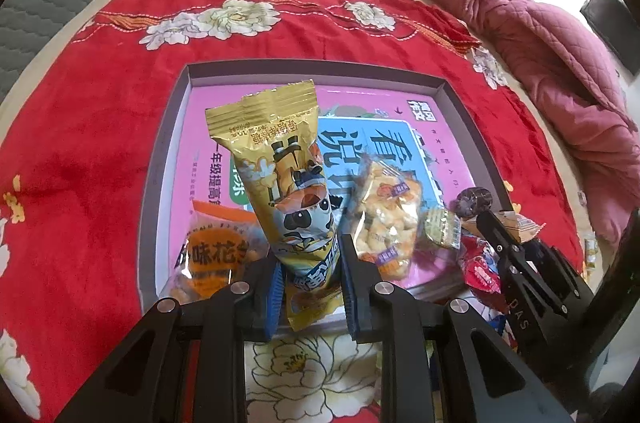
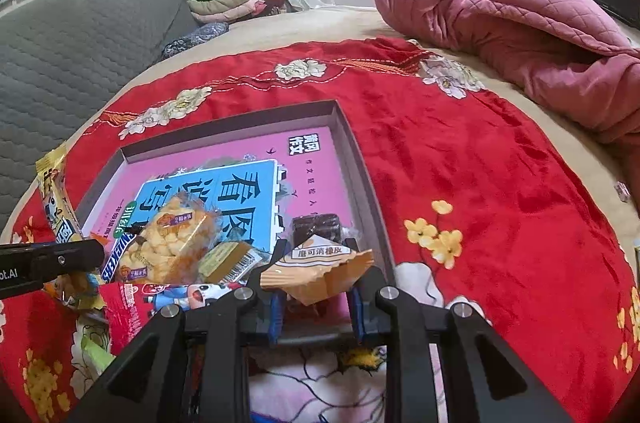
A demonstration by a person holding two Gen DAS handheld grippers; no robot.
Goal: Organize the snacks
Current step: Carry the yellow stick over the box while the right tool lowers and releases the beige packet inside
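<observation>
A: What do we see at the edges of the box (image 1: 460, 115)?

B: We see a shallow grey box on the red blanket (image 1: 100, 143) on the bed. Its low walls stand on the far, left and right sides. The far half of its pink floor is bare, so there is open room. The near half is crowded with snacks.

A: What does our left gripper (image 1: 307, 287) hold?

B: Its blue fingers (image 1: 275, 297) are clenched on the lower part of a long gold snack packet (image 1: 280, 175). The packet stands up over the near side of the box, with its long axis pointing away from us and its crimped end at the far side, a little tilted to the left.

A: And our right gripper (image 2: 316, 307)?

B: Its fingers grasp a small orange wrapped snack (image 2: 316, 273) over the near right corner of the box, close to the right wall. The wrapper lies across between the fingers, and its printed label faces us.

A: What is near them?

B: A clear bag of puffed pieces (image 2: 172, 251) and a dark brown snack (image 2: 316, 227) lie in the box, and a Snickers bar (image 2: 116, 259) lies at the near left.
</observation>
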